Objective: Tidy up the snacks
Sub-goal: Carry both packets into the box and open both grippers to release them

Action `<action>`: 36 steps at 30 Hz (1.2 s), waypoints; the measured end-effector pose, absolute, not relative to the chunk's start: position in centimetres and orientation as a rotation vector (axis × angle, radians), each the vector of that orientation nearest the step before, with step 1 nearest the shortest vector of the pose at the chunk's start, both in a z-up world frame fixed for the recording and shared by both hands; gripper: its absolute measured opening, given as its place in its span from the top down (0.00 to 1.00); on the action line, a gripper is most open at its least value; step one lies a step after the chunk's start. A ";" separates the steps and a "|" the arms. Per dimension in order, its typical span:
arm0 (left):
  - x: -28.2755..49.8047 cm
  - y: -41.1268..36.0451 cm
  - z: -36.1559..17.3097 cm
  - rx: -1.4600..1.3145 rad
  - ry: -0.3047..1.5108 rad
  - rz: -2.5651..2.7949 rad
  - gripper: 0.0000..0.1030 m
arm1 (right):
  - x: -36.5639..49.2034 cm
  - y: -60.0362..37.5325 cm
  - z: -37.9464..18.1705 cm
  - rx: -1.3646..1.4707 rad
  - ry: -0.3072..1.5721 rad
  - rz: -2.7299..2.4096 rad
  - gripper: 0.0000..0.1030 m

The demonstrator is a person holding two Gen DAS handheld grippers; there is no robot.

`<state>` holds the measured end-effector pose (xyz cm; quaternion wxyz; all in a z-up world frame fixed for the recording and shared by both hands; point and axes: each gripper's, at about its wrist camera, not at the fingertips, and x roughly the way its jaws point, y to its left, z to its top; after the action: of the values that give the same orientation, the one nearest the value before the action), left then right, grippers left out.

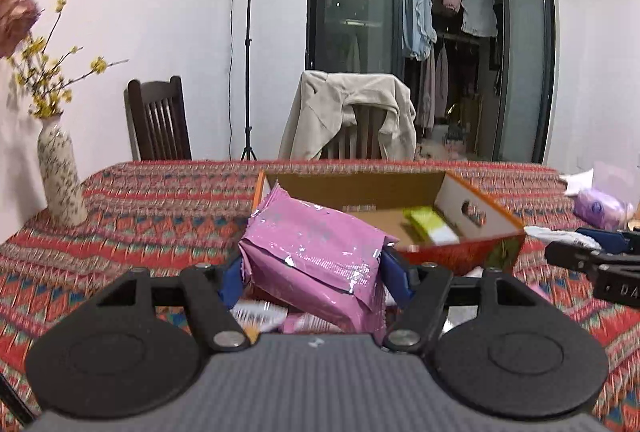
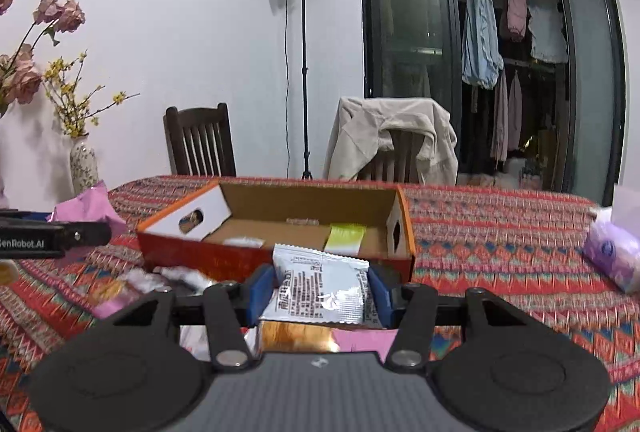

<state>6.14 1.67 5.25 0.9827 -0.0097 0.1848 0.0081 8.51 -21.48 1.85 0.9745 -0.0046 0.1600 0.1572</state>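
Left gripper clamps a pink packet, right gripper a silver packet; both likely next go into the open cardboard box.

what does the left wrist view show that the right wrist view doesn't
Only the left wrist view shows the left gripper shut on a pink pack, and the whole vase on the table.

Only the right wrist view shows the right gripper shut on a silver pack, and a white packet on the box floor.

Both show the open box with a yellow-green pack inside, the patterned tablecloth, and a purple bag at the right.
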 end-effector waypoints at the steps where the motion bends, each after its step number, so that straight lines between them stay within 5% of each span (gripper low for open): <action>1: 6.8 1.6 5.6 -0.021 0.366 0.018 0.33 | 9.1 -21.3 2.2 -0.014 0.315 0.315 0.50; 16: 16.7 0.0 7.3 -0.042 0.359 0.037 0.33 | 18.9 -18.6 4.7 -0.028 0.295 0.302 0.50; 33: 22.2 0.8 2.8 -0.080 0.446 0.055 0.33 | 24.4 -17.9 0.6 0.012 0.395 0.311 0.50; 36: 22.2 0.6 2.3 -0.085 0.451 0.040 0.26 | 24.4 -17.8 0.3 0.007 0.405 0.302 0.49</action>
<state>22.17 0.65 2.30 0.9735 -0.0421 0.2237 0.0196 24.39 -17.83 0.35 0.9682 0.0036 0.2004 0.1496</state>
